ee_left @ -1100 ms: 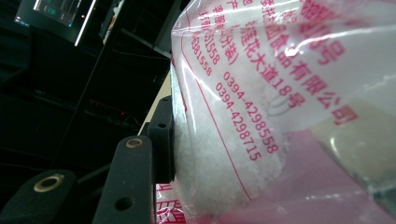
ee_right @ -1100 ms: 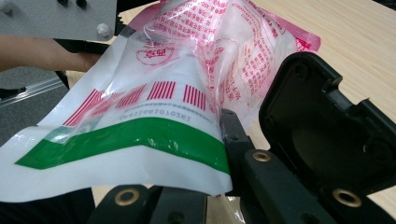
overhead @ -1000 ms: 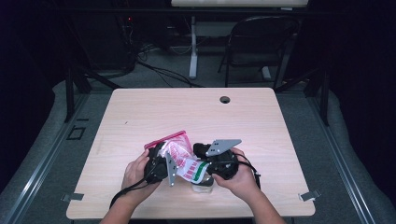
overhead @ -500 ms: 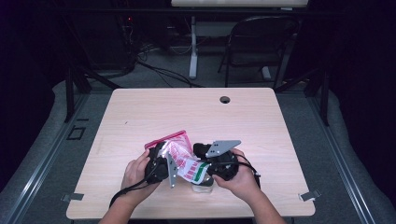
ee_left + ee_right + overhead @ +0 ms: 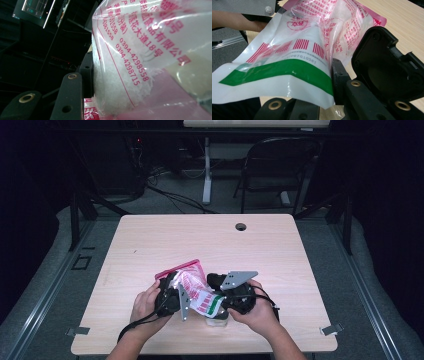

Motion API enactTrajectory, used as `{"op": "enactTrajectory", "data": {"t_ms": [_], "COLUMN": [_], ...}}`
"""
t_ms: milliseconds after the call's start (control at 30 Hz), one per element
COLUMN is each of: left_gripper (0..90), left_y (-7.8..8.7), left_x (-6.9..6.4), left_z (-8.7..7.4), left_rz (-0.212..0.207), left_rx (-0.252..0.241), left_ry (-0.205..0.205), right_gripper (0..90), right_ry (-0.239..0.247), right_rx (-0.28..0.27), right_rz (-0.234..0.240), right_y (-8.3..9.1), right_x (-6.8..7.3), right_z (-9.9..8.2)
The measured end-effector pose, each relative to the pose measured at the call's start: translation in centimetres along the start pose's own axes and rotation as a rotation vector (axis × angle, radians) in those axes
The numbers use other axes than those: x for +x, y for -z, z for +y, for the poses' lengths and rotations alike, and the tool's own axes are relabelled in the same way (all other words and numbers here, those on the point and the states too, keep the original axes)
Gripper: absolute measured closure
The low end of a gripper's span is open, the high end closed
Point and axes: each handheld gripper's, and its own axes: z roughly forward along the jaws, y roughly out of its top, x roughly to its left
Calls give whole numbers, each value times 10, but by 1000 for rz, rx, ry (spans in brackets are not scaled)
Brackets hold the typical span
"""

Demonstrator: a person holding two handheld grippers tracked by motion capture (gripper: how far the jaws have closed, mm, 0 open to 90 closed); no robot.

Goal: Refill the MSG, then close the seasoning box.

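Low in the frame, both hands meet over the worktop [image 5: 150, 240]. The left gripper [image 5: 172, 297] pinches the plastic bag [image 5: 197, 292] between them; the right gripper [image 5: 227, 295] holds its white end, jaws just easing apart.

bag [image 5: 287, 57] — glossy clear plastic film | table [image 5: 200, 240] — matt pale wood

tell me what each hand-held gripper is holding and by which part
Both hold the plastic bag: the left hand-held gripper clamps its red-printed end, the right hand-held gripper its green-striped end, jaws just loosening.
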Motion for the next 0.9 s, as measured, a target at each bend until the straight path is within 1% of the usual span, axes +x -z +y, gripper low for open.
{"op": "enactTrajectory", "data": {"t_ms": [133, 233, 333, 400, 433, 500, 633, 667, 700, 733, 800, 900], "left_gripper": [598, 599, 600, 599, 600, 600, 600, 600, 600, 601, 601, 601], "left_y": [0, -1, -1, 0, 0, 0, 0, 0, 1, 1, 2, 2], "left_x": [1, 0, 0, 0, 1, 1, 1, 1, 1, 1, 1, 2], "left_z": [2, 3, 3, 3, 3, 3, 4, 5, 5, 5, 6, 6], "left_rz": [0, 3, 5, 9, 16, 17, 24, 25, 26, 28, 35, 41], "left_rx": [-8, -16, -17, -17, -13, -14, -15, -16, -16, -9, -7, -8], "left_ry": [1, 10, 8, 3, -6, -7, -19, -21, -23, -33, -41, -44], "right_gripper": [820, 813, 812, 806, 795, 785, 736, 736, 735, 732, 725, 714], "right_ry": [-4, -5, -4, -2, -2, -1, 0, -7, -4, -7, -9, -12], "right_rx": [7, 8, 4, 4, 5, 11, 23, 16, 19, 18, 16, 12], "right_rz": [1, 1, -1, -3, -1, 1, 7, 10, 9, 10, 7, 9], "right_y": [0, 0, 1, 1, 1, 1, -1, -2, -1, -1, -1, -2], "right_x": [-1, 0, -1, -1, -1, -1, -1, -1, -1, -1, -2, -2], "right_z": [0, -1, -1, -1, -1, -1, -2, -2, -2, -2, -3, -4]}}
